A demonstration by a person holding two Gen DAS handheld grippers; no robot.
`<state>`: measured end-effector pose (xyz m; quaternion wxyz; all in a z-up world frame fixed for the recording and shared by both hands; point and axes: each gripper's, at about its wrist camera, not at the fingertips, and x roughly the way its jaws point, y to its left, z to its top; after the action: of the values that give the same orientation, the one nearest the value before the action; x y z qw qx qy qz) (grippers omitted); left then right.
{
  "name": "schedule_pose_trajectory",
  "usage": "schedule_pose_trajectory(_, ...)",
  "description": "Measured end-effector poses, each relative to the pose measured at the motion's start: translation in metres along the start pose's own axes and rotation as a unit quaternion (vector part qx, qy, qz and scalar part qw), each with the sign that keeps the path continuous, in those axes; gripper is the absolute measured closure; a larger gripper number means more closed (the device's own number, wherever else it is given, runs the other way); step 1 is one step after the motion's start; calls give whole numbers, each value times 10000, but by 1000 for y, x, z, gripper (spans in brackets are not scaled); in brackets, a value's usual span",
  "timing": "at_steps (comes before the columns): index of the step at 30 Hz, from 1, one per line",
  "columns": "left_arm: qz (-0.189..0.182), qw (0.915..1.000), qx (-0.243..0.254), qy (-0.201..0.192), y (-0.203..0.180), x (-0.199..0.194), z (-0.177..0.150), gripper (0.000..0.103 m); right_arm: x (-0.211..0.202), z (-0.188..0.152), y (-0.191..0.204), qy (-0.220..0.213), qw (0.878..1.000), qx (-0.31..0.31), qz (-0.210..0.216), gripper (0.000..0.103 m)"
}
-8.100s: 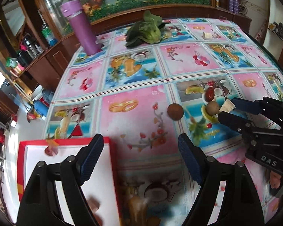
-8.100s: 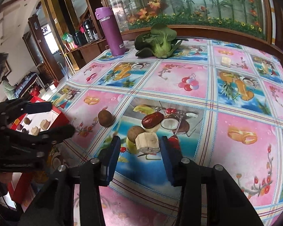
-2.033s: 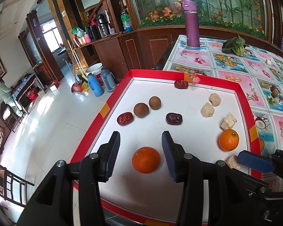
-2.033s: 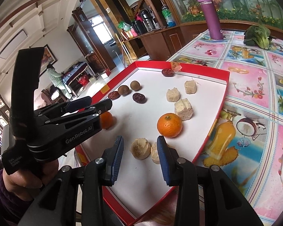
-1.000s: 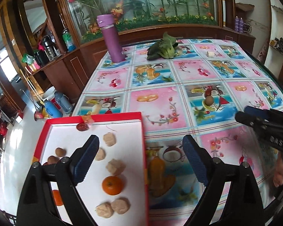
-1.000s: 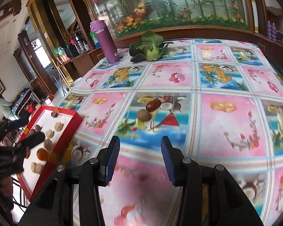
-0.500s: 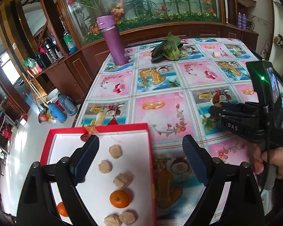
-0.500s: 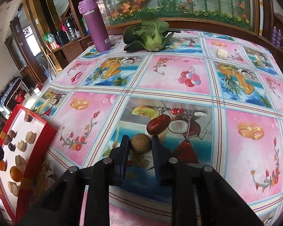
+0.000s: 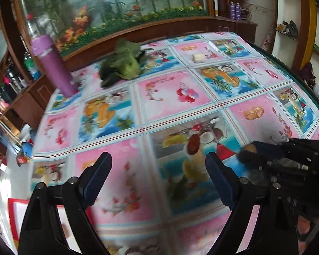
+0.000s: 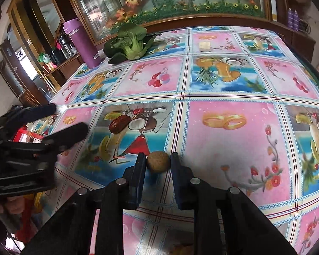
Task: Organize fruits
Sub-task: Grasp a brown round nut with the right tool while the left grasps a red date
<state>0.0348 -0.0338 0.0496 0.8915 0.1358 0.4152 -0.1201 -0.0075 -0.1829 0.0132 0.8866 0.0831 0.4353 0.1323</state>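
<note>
A small round brown fruit (image 10: 158,161) sits between the pads of my right gripper (image 10: 158,164), which is shut on it just above the tablecloth. In the left wrist view the right gripper (image 9: 247,154) enters from the right with the brown fruit (image 9: 249,148) showing at its tips. A dark red date (image 10: 118,123) lies on the cloth to its left, also visible as the date (image 9: 193,145) ahead of my left gripper (image 9: 158,178). That gripper is open and holds nothing. The red tray (image 9: 11,212) shows only a corner at the lower left.
A bok choy (image 10: 129,42) and a purple flask (image 10: 83,42) stand at the far side of the table, with a small beige block (image 10: 204,45) further right. The table's left edge drops to the floor. A hand (image 10: 12,204) holds the left gripper (image 10: 64,119).
The right gripper has closed on the brown fruit and carried it away from the date. The left gripper has swung off the tray toward the date.
</note>
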Motion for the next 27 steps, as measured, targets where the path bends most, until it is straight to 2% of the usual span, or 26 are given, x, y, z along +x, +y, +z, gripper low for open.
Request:
schedule_pose_trajectory(1,-67,10000,-19,43,-1,7,2,15,1,1,1,10,10000,18,-2,80)
schedule_pose_trajectory(3,-162,9997,-45,150,-4,21,5,28,1,0,1,26,10000,50,6,80)
schedule_pose_trajectory(9,-431,9977,-54,521,-10,50,8,47,1,1,-1,52,9999,122,54,80)
schedule_pose_trajectory(14,-582,9968,-83,539,-15,57,12,51,2,1,0,67,9998,145,96,80)
schedule_pose_trajectory(19,-750,9957,-83,541,-19,59,18,68,3,2,0,68,9998,148,112,80)
schedule_pose_trajectory(22,-804,9956,17,475,-25,56,16,84,3,2,0,60,9998,155,106,80)
schedule_pose_trajectory(27,-777,9956,-81,515,-24,50,11,85,2,2,-1,25,9997,204,141,81)
